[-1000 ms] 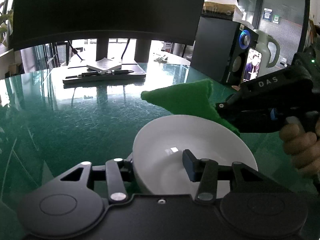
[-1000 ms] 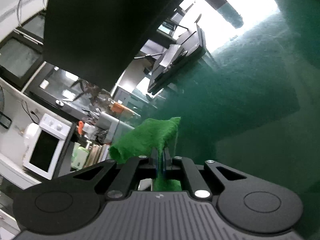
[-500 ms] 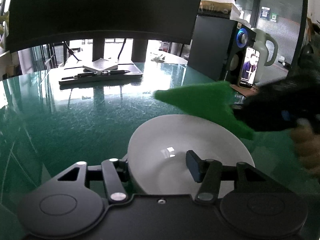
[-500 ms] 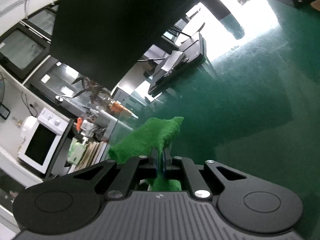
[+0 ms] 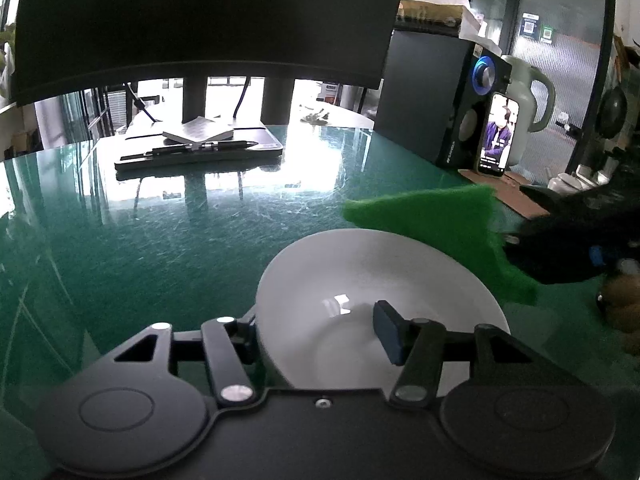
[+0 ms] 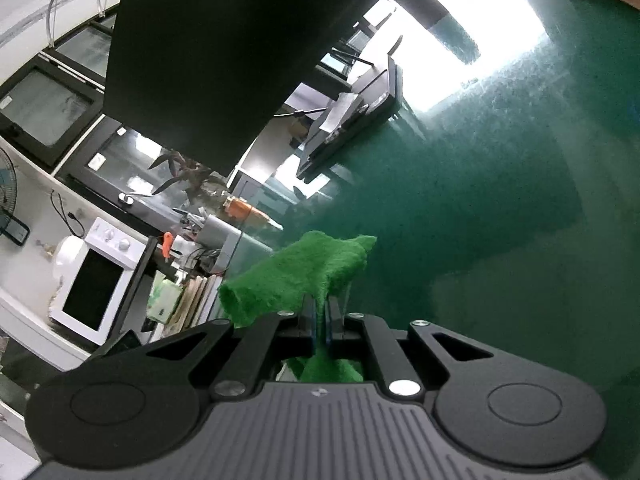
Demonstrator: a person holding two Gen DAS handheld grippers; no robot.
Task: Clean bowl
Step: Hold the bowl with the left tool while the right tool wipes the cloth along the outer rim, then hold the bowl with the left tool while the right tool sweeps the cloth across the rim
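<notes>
1. Risk of sliding the white bowl (image 5: 360, 280) across the glossy green table (image 5: 160, 240); sits upright on it, close in front of the left gripper (image 5: 316, 332); straddled at its near rim by jaws standing partly open, one finger against the outer wall, the other pad inside the basin and clear of the wall; not clamped as far as can be seen, so likely to skate or spin under a firm wipe.
2. Risk of tipping; pressing down on the far rim instead of the basin could lever the near edge up past the loose jaws.
3. Risk of losing the green scouring cloth (image 5: 440, 220); pinched by one lower corner only in the right gripper (image 6: 320, 312), jaws closed tight on it; hangs over the bowl's far right rim, not clearly touching; most of it floppy and unsupported, so prone to folding, dragging without scrubbing, or pulling free.
4. Risk of the two grippers colliding inside the bowl; little room beside the left pad already in the basin.
5. Risk of knocking the phone (image 5: 496, 136) propped near the table's right edge on a wide back-swing.
</notes>
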